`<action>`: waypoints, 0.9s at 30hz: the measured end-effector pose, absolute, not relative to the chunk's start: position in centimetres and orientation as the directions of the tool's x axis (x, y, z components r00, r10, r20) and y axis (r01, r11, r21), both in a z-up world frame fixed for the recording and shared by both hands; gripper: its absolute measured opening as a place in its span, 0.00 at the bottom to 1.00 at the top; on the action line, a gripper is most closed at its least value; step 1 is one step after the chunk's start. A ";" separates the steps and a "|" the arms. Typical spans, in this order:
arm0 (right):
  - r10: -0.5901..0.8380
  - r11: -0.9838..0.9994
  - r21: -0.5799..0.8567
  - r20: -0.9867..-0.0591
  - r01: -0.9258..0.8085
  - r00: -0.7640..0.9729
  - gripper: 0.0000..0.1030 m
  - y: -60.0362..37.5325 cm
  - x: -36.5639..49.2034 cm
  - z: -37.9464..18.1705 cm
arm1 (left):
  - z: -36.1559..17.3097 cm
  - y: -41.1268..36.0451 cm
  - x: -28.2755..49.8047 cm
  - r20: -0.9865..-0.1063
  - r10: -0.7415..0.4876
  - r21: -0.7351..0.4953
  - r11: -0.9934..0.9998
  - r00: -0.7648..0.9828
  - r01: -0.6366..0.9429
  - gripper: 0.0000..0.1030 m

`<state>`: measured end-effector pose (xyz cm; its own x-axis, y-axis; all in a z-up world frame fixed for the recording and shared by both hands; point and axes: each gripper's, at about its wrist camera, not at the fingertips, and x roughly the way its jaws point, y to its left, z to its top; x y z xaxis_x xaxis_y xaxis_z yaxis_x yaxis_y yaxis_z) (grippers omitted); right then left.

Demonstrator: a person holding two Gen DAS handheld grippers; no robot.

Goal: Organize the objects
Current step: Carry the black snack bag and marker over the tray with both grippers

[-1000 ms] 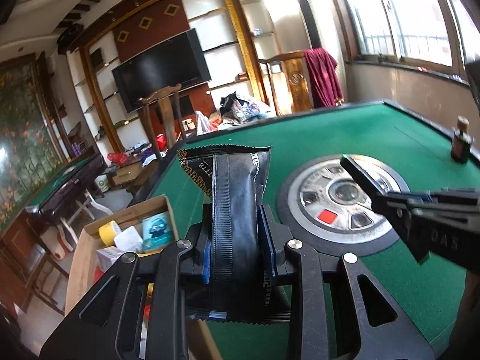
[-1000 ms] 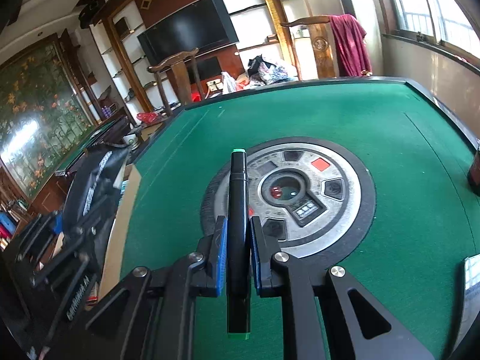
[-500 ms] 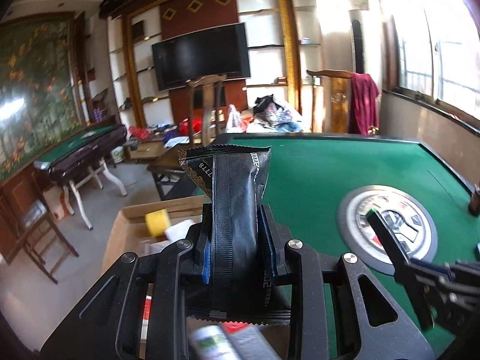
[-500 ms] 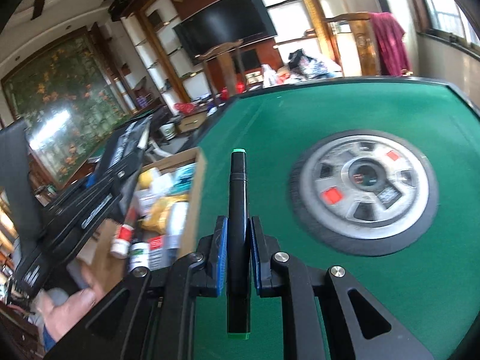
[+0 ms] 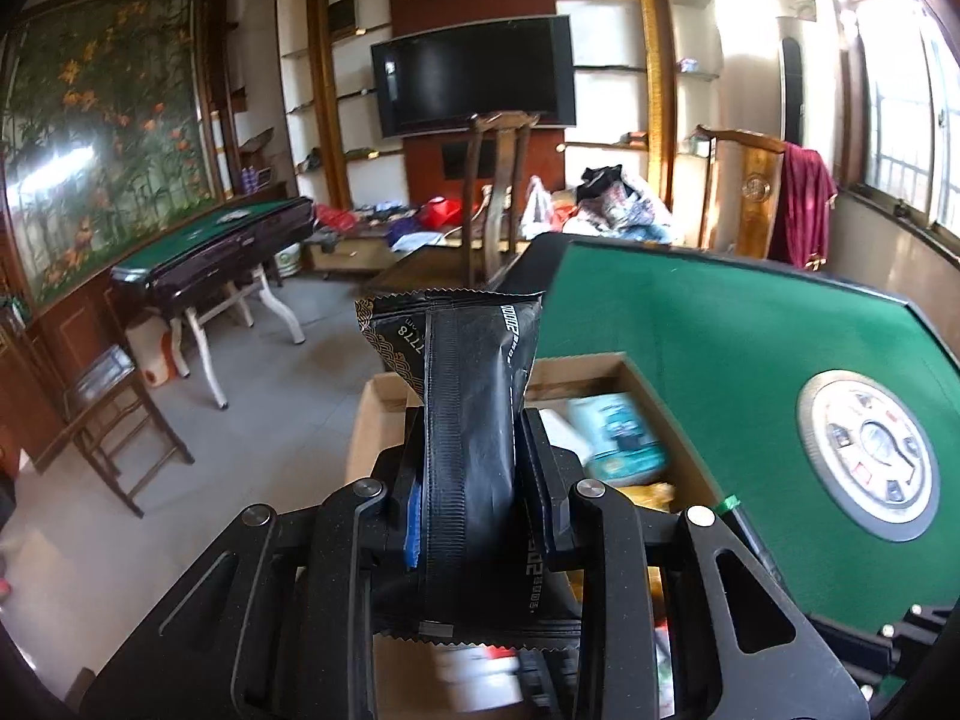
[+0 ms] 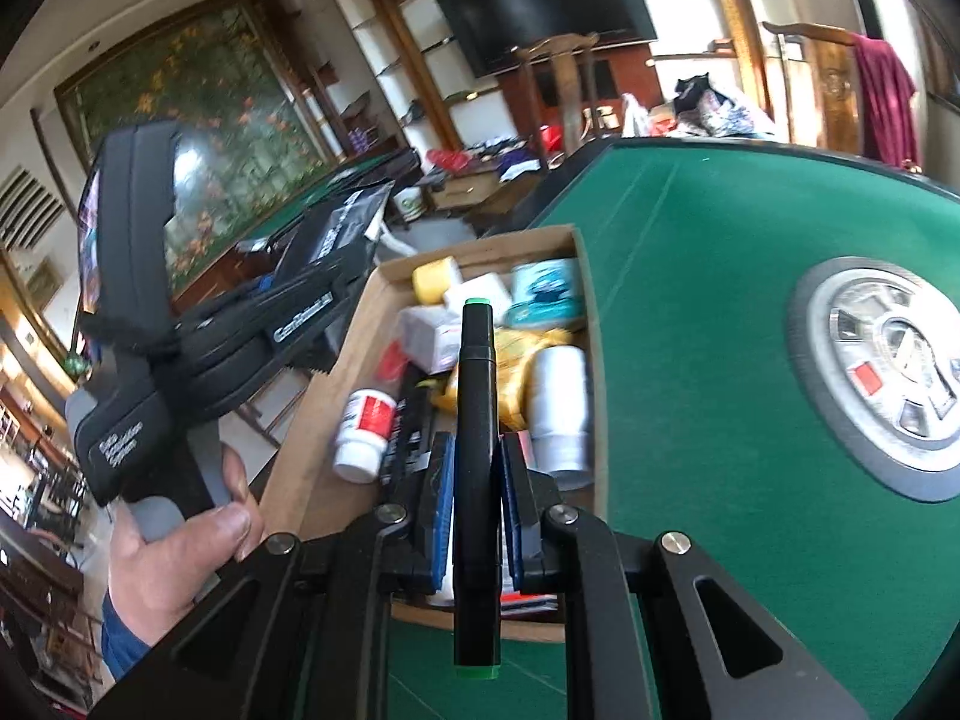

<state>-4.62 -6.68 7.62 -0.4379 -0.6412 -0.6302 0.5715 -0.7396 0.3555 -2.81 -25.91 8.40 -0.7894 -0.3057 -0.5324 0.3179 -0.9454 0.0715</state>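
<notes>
My left gripper [image 5: 471, 450] is shut on a black snack packet [image 5: 465, 396] and holds it upright above a cardboard box [image 5: 372, 408]. My right gripper [image 6: 476, 468] is shut on a black marker with green ends [image 6: 476, 420], above the near end of the same box [image 6: 336, 372]. The box sits at the left edge of the green table [image 6: 690, 276] and holds several items: a yellow tape roll [image 6: 433, 279], a white bottle with a red label [image 6: 366, 432], a teal packet [image 6: 543, 291]. The left gripper [image 6: 336, 300] and its packet also show in the right wrist view.
A round grey control panel [image 6: 888, 378] is set in the middle of the table. A wooden chair [image 5: 498, 192] stands beyond the table's far left corner. A second green table [image 5: 210, 246] stands on the floor to the left.
Both grippers have swung left from over the table's middle to above the cardboard box, each still holding its object.
</notes>
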 end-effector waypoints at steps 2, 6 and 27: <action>-0.644 -0.733 0.352 -0.636 0.582 -0.425 0.12 -7.8 -4.5 7.4 | 8.0 -26.5 -2.9 -0.546 -0.308 0.079 -0.945 -0.779 0.318 0.26; -0.645 -0.723 0.346 -0.648 0.597 -0.405 0.12 -9.6 -4.4 6.7 | 7.1 -27.4 -3.2 -0.572 -0.320 0.098 -0.941 -0.755 0.324 0.26; -0.643 -0.710 0.356 -0.681 0.608 -0.351 0.12 -13.7 -4.7 4.8 | 5.9 -28.9 -4.0 -0.627 -0.328 0.106 -0.935 -0.707 0.340 0.26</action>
